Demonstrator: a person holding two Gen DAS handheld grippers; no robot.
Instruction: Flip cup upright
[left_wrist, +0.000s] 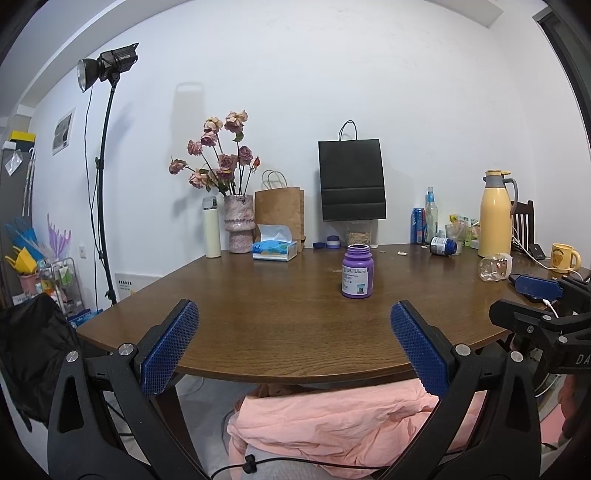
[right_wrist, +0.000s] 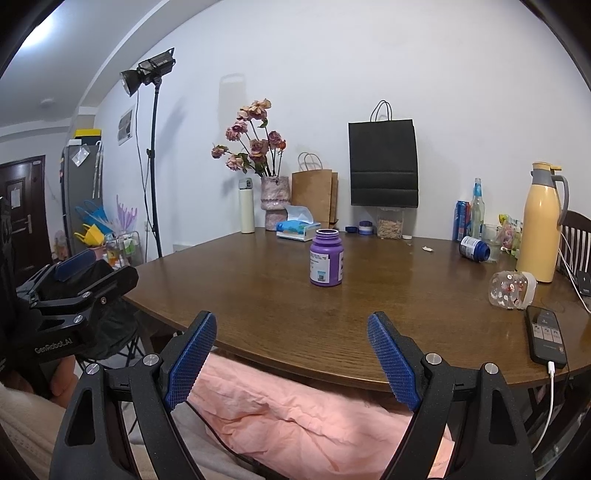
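A clear cup (right_wrist: 511, 290) with a dotted pattern and a white lid lies on its side at the right of the brown table (right_wrist: 369, 310); it also shows in the left wrist view (left_wrist: 495, 266). My left gripper (left_wrist: 291, 343) is open and empty, held at the table's near edge. My right gripper (right_wrist: 291, 354) is open and empty, also at the near edge, well short of the cup. Each gripper shows in the other's view: the right one (left_wrist: 539, 291), the left one (right_wrist: 74, 269).
A purple open bottle (right_wrist: 327, 258) stands mid-table. A phone (right_wrist: 546, 338) on a cable lies at the right edge. A yellow thermos (right_wrist: 539, 225), a blue bottle on its side (right_wrist: 474, 248), bags, vase and tissue box (right_wrist: 297, 227) line the back. Pink cloth (right_wrist: 295, 417) lies below.
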